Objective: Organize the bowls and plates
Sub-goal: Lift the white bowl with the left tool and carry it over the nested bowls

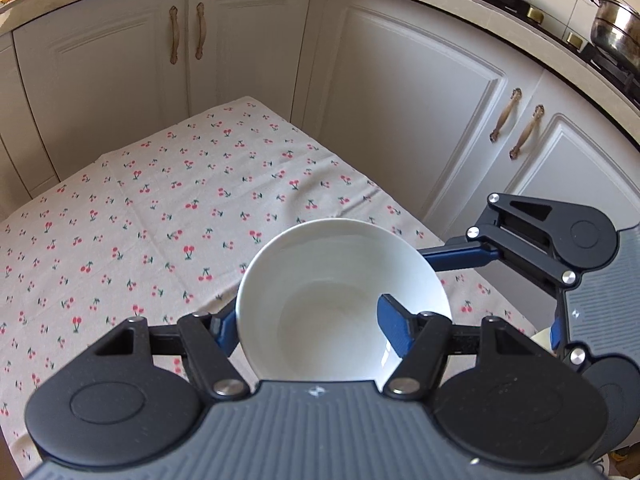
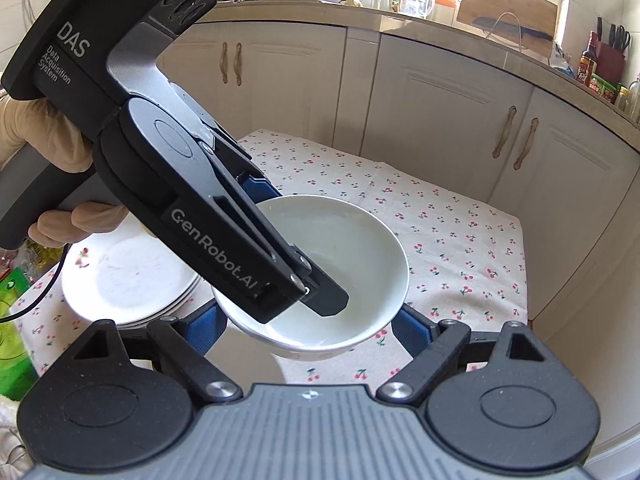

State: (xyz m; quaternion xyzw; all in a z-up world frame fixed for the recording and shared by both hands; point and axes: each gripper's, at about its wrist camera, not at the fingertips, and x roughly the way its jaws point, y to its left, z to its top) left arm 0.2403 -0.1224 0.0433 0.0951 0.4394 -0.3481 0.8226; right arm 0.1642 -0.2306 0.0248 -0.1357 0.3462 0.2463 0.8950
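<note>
left wrist view: close, looks down past its fingers at the white bowl (image 1: 344, 300).
right wrist view: close, looks down from the right.
both show: bowl, bench (image 1: 160, 208).

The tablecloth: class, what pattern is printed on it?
Small red cherries with green stems on the pale tablecloth, clearest in the left wrist view.

Table under a cherry-print cloth (image 2: 460, 240), with a stack of white plates (image 2: 128, 280) on its left part.
</note>
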